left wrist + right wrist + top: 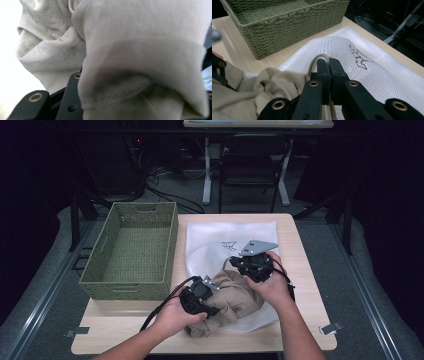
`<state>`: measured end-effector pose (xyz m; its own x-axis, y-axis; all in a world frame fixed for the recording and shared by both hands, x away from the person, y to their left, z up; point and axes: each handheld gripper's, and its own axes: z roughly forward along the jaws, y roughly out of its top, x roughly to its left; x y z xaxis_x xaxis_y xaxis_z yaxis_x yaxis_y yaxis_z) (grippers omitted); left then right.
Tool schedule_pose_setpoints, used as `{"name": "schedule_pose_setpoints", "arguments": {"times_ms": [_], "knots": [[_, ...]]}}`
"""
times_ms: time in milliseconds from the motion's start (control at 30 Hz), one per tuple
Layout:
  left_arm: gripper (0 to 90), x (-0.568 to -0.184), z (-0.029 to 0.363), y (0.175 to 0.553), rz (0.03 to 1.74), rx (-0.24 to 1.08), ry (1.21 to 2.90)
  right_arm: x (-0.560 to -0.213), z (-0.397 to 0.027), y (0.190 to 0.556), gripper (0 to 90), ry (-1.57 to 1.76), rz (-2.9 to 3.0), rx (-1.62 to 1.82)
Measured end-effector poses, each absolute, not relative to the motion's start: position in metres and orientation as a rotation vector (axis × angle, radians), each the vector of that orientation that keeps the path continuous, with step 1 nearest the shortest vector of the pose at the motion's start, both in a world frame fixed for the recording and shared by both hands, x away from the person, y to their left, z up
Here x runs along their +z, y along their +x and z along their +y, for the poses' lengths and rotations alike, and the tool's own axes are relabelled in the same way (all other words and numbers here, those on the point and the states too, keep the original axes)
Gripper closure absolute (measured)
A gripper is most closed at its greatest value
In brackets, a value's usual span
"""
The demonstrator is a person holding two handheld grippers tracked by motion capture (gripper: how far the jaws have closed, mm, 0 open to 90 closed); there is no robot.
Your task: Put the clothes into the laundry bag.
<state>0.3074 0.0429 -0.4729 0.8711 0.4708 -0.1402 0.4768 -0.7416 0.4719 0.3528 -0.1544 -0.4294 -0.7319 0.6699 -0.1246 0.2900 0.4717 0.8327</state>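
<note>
high view: beige garment (231,301) bunched on the near part of the white mesh bag (210,240), itself spread flat on the table (300,330) beside the green woven basket (131,250). left gripper (205,295) buried in the cloth, jaws part closed on a thick fold of it. right gripper (252,265) with jaws pressed together, pinching the bag's drawstring cord (320,57) at the bag's edge. judged barely begun: bag mouth held, garment gathered, not yet inside. left to do: opening the mouth wider, stuffing the garment in, likely moving the bag to the basket.
</note>
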Motion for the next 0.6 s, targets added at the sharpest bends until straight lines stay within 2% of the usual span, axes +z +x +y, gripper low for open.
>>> {"name": "schedule_pose_setpoints", "arguments": {"times_ms": [233,600], "knots": [[65.2,-0.484,0.028,0.312,0.692,-0.037,2.545,-0.427,-0.155,0.351,88.2,0.792,2.28,1.174],[65.2,-0.487,0.037,0.326,0.773,-0.013,2.511,-0.424,-0.157,0.349,88.1,0.79,2.268,1.177]]}}
